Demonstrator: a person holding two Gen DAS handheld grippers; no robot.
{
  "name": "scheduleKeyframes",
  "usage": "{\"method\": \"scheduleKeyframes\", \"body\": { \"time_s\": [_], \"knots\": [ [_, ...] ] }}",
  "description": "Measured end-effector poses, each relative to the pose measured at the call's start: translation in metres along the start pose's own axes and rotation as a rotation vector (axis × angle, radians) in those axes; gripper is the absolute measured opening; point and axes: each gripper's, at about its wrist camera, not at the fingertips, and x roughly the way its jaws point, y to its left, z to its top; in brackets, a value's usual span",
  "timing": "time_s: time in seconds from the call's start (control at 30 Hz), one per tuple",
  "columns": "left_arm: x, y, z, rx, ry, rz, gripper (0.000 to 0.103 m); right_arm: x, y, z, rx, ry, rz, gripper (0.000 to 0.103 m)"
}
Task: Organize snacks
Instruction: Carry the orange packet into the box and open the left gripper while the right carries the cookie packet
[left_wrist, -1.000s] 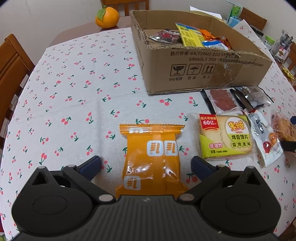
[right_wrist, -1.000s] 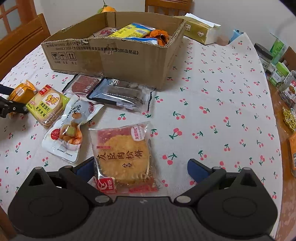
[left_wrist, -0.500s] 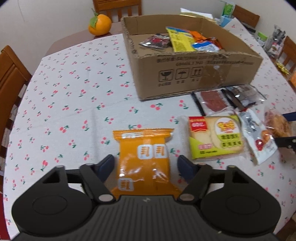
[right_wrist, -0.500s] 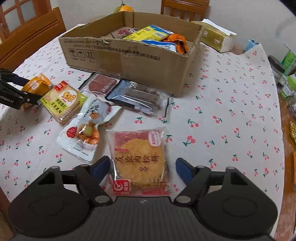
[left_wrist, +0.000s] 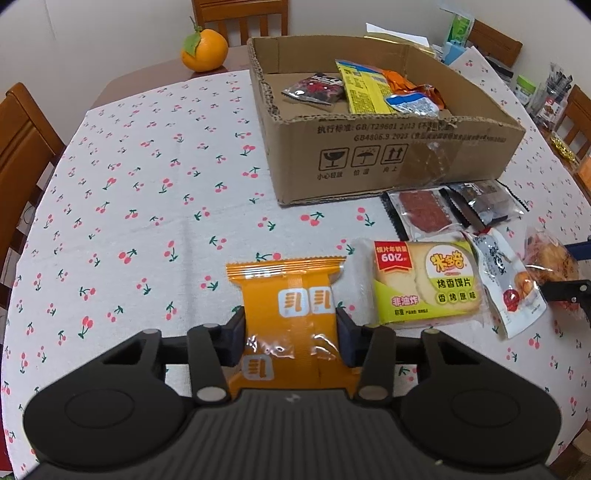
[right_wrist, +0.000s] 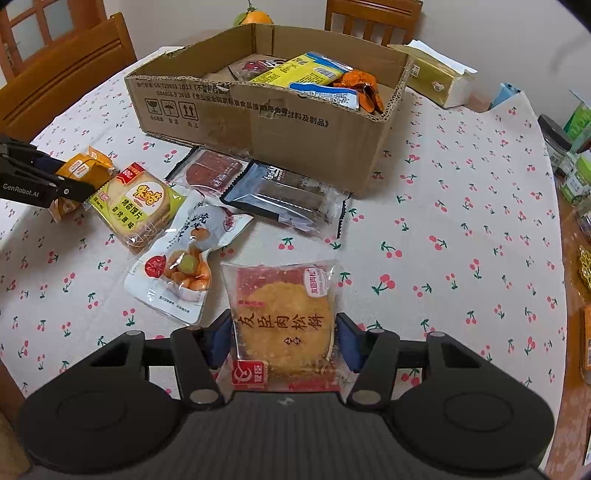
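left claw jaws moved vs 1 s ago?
Yes. The left claw has closed inward from wide open onto the orange snack packet, which sits unmoved on the cherry tablecloth.

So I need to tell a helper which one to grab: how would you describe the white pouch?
Start at the cardboard box. Among the packets lying on the cloth before it, the white pouch sits between the green-and-yellow bread packet and the red-edged cake packet. Only it shows small orange balls.

Left wrist cam: sits behind the left gripper (left_wrist: 290, 334), looks steeply down & fwd, close over tablecloth (left_wrist: 147, 206).
Right wrist cam: same setup behind right gripper (right_wrist: 282, 339), close.
Shared: cardboard box (left_wrist: 388, 155), loose snack packs betw. them; each gripper shows in the other's view.
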Motion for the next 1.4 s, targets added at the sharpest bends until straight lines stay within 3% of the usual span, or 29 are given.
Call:
{"method": "scheduleKeyframes", "body": {
  "time_s": [0.4,0.87,1.1,1.4],
  "knots": [
    [-0.038,0.003,0.02,0.024,-0.013,-0.045,0.046,-0.032,-0.002,0.015,0.022,-0.016,-0.012,0.062],
    [-0.083,-0.024,0.063,0.148,-0.054,-0.145,0.046,-0.075,0.002,0.053,0.015,-0.089,0.036,0.062],
    [-0.081,-0.036,0.089,0.165,-0.087,-0.165,0.046,-0.078,0.008,0.079,-0.001,-0.146,0.054,0.062],
    [-0.054,-0.034,0.14,0.128,-0.152,-0.111,0.046,-0.072,0.015,0.11,-0.041,-0.208,0.059,0.062]
  ]
}}
